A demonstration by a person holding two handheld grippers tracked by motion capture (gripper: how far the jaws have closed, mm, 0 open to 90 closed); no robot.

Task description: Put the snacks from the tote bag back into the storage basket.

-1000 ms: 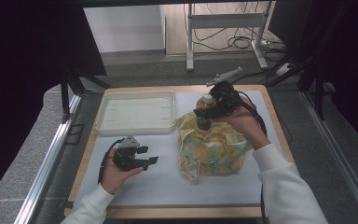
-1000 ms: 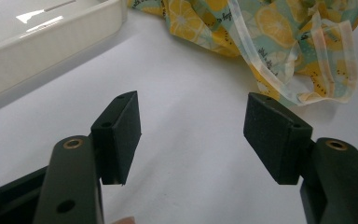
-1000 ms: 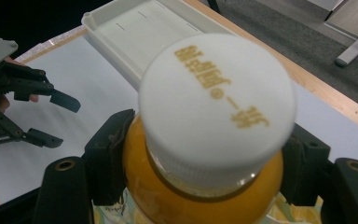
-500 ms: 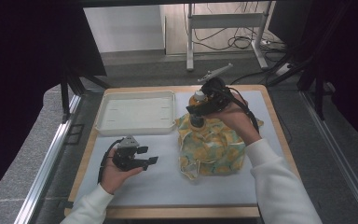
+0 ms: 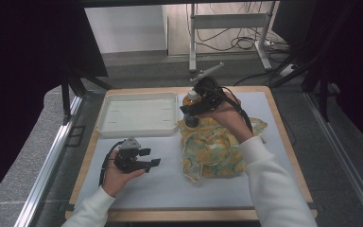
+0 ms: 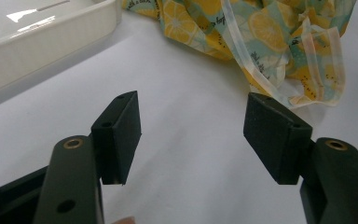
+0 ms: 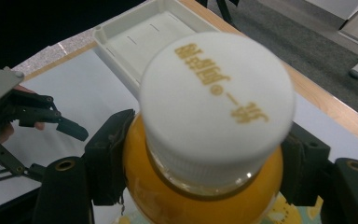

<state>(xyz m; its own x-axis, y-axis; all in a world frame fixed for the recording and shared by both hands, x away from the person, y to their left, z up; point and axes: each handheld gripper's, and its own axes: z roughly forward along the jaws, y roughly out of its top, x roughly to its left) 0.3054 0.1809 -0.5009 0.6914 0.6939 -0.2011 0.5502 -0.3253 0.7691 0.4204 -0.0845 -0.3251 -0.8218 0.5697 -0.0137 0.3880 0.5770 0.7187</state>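
My right gripper (image 7: 200,168) clamped its fingers on the white-capped orange juice bottle (image 7: 214,126), above the lemon-print cloth bag (image 5: 215,149); my left gripper (image 6: 200,135) idled open. Smooth shoulders might slip if I tilted.

bottle (image 7: 205,154) base cut off, cap lettering blurred
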